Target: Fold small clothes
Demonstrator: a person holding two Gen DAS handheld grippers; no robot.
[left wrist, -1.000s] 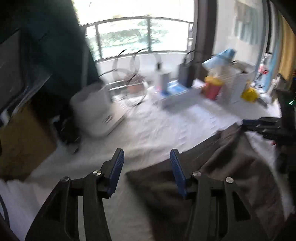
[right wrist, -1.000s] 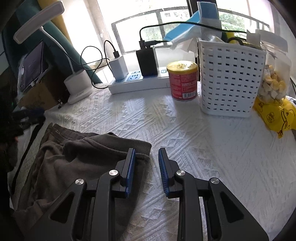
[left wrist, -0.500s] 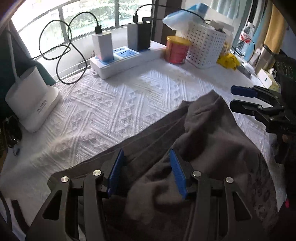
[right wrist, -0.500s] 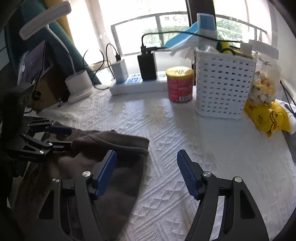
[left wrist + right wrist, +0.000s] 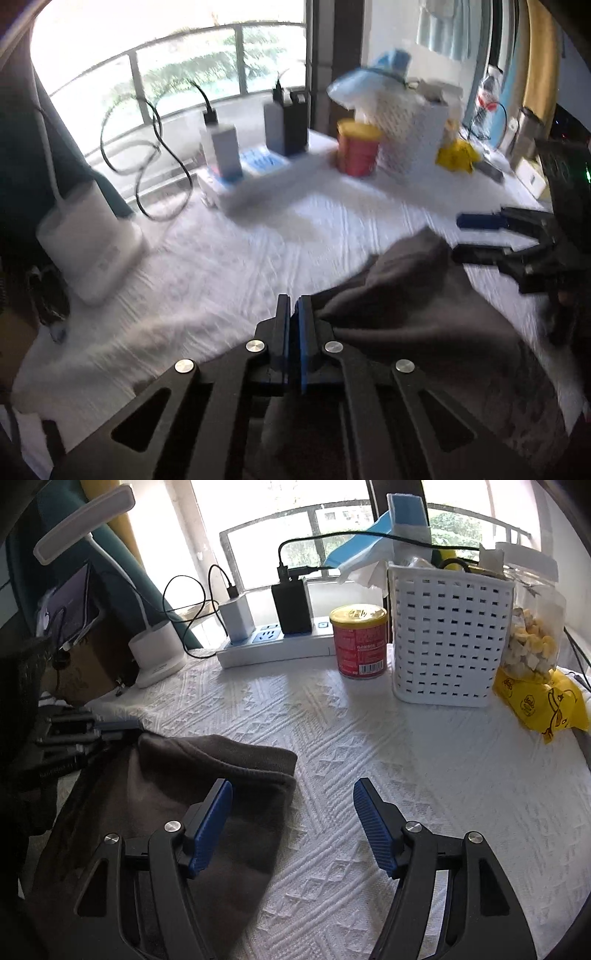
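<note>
A dark grey-brown garment (image 5: pixel 413 325) lies bunched on the white textured cloth (image 5: pixel 236 266). My left gripper (image 5: pixel 291 306) is shut on the garment's left edge, the fabric pinched between its blue pads. In the right wrist view the garment (image 5: pixel 177 797) lies at lower left with its ribbed hem folded over. My right gripper (image 5: pixel 291 819) is open and empty, its left finger (image 5: pixel 210 827) over the garment and its right finger over bare cloth. The right gripper also shows in the left wrist view (image 5: pixel 498 236), and the left gripper in the right wrist view (image 5: pixel 99 731).
At the back stand a power strip with chargers and cables (image 5: pixel 273 642), a red can (image 5: pixel 360 642), a white slotted basket (image 5: pixel 447 635), a yellow snack bag (image 5: pixel 543 705) and a white lamp base (image 5: pixel 157 653). A cardboard box (image 5: pixel 81 675) is at the left.
My left gripper has closed on the garment's edge and lifted slightly, blurring its view. My right gripper, nearly shut a second ago, has opened wide and let go of the hem.
</note>
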